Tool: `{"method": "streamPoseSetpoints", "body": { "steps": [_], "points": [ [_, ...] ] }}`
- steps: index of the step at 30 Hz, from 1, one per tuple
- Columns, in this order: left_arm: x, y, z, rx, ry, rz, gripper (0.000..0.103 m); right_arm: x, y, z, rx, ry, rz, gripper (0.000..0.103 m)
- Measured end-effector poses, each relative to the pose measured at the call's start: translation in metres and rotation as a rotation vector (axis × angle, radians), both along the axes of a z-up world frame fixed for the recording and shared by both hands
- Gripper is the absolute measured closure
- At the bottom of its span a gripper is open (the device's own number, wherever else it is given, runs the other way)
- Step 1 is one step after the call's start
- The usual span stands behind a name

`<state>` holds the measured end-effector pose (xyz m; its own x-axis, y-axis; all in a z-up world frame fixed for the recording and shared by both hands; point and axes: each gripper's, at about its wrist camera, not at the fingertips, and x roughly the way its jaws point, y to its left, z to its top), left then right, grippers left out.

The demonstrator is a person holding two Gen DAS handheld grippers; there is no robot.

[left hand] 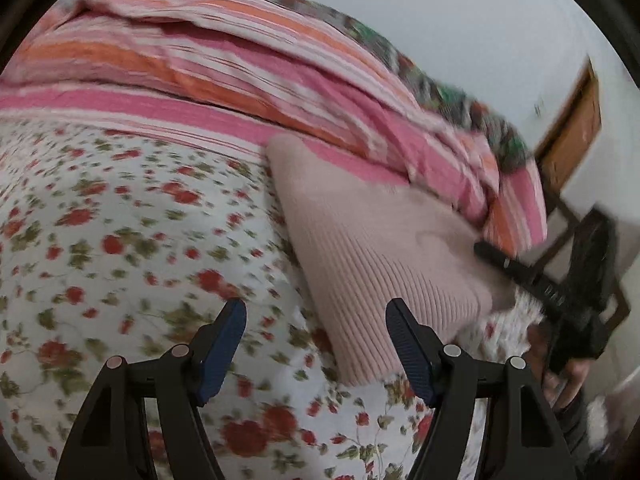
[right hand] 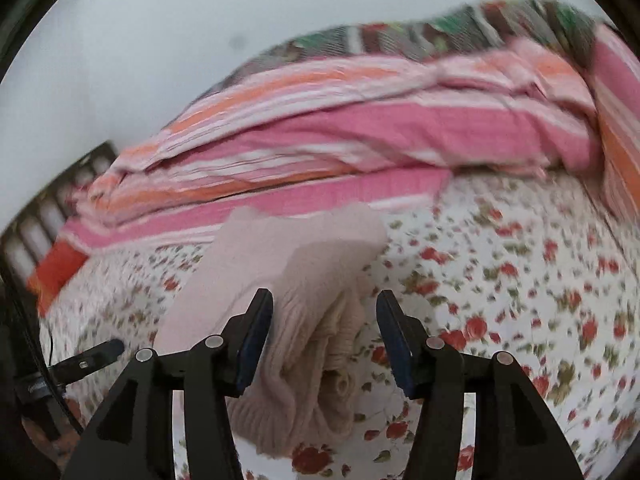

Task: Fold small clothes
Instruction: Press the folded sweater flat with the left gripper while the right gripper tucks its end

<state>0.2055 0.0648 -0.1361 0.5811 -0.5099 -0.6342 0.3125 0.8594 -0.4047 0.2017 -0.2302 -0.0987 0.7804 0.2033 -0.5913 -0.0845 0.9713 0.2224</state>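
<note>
Spread wide with nothing between its blue pads, the right tool (right hand: 325, 330) hovers directly over the bunched end of a folded pink ribbed sweater (right hand: 288, 320) lying on the floral bedsheet (right hand: 520, 280). Equally wide and empty, the left tool (left hand: 316, 344) sits just beside the sweater's near edge. Behind lies a pink-and-orange striped blanket (left hand: 240, 72). Motion blur smears both views, and the sweater's inner folds are hard to make out.

Left hand-held gripper (left hand: 316, 312) and right hand-held gripper (right hand: 325, 304) both gape wide.
</note>
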Motion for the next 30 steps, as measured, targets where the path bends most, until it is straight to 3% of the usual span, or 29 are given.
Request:
{"method": "streamPoseSetpoints", "body": {
  "steps": [3, 7, 10, 14, 15, 18, 20, 21, 23, 26, 30],
  "points": [
    [-0.011, -0.024, -0.004, 0.075, -0.035, -0.074, 0.033, -0.01, 0.003, -0.008, 0.005, -0.049, 0.054, 0.05],
    [-0.03, -0.049, -0.006, 0.164, -0.102, -0.173, 0.033, -0.02, 0.002, -0.006, 0.021, -0.049, 0.103, 0.05],
    [-0.038, -0.064, -0.009, 0.242, -0.141, -0.176, 0.033, -0.036, -0.005, 0.002, 0.088, -0.08, 0.146, 0.05],
    [-0.035, -0.075, -0.012, 0.293, -0.168, -0.116, 0.033, -0.034, -0.008, -0.007, 0.157, -0.042, 0.166, 0.05],
    [-0.034, -0.076, -0.012, 0.295, -0.174, -0.099, 0.033, -0.031, -0.006, -0.013, 0.161, -0.024, 0.16, 0.052],
    [-0.03, -0.077, -0.011, 0.282, -0.185, -0.053, 0.035, -0.023, -0.001, -0.026, 0.182, 0.027, 0.172, 0.075],
    [-0.027, -0.074, -0.011, 0.257, -0.18, -0.038, 0.051, -0.023, 0.002, -0.029, 0.159, 0.032, 0.169, 0.082],
    [-0.026, -0.073, -0.01, 0.246, -0.183, -0.03, 0.056, -0.026, 0.004, -0.029, 0.142, 0.019, 0.184, 0.093],
    [-0.027, -0.06, -0.006, 0.191, -0.201, -0.012, 0.079, -0.032, 0.007, -0.026, 0.108, 0.003, 0.2, 0.097],
    [-0.024, -0.037, -0.002, 0.069, -0.167, -0.02, 0.084, -0.046, -0.003, -0.019, 0.103, -0.07, 0.174, 0.098],
    [-0.028, -0.041, -0.009, 0.099, -0.162, -0.038, 0.084, -0.037, -0.003, -0.031, 0.059, 0.003, 0.118, 0.099]
  ]
}}
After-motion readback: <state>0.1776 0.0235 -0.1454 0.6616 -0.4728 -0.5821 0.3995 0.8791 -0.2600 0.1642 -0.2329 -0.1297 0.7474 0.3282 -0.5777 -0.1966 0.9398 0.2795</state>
